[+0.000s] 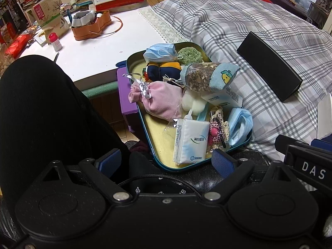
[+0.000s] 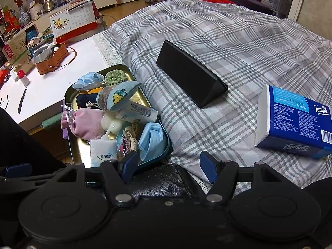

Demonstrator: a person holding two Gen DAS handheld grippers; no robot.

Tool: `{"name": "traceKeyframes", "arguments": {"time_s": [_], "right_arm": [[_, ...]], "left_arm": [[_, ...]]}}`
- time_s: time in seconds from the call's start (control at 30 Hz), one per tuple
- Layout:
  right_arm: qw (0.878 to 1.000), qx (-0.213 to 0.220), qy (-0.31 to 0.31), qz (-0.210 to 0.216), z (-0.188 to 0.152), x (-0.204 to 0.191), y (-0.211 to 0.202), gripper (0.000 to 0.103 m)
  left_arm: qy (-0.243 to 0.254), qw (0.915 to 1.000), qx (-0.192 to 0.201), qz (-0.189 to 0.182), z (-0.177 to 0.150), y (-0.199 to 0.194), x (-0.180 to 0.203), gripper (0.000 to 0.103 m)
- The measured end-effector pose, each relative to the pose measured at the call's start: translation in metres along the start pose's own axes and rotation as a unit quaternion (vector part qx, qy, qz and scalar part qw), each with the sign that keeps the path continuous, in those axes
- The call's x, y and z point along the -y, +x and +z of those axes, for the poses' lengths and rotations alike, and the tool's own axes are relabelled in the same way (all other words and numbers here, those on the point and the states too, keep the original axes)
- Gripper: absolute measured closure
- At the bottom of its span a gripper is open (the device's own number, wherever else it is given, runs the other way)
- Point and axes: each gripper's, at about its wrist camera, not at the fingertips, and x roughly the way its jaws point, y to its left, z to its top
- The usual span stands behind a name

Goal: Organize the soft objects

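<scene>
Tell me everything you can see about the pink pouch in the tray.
The pink pouch is a soft, velvety-looking drawstring bag, plump and cinched at its neck with a shiny silver ribbon. It lies on its side along the left part of the teal-rimmed tray, its neck reaching over the rim. Clear crinkly wrap covers part of its lower end. A navy and yellow bundle sits just behind it, and a white lumpy item presses against its right side. Neither gripper touches it.

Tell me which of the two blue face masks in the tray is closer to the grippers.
The blue mask at the tray's near right corner, beside the leopard-print hair tie. The other mask lies at the far end, next to the green scrunchie.
</scene>
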Motion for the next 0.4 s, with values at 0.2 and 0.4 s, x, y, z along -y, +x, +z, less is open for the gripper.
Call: {"name": "traceKeyframes", "arguments": {"time_s": [0.2, 0.4], "right_arm": [[1.0, 0.0, -0.001, 0.0, -0.0001, -0.0002, 0.0, 0.038], [1.0, -0.001, 0.0, -0.001, -0.0002, -0.0001, 0.0002, 0.038]], "left_arm": [[0.001, 1.0, 0.0, 0.0, 0.0002, -0.0002, -0.0001, 0.013], [0.0, 1.0, 0.001, 0.002, -0.0017, -0.0003, 0.0003, 0.013]]}}
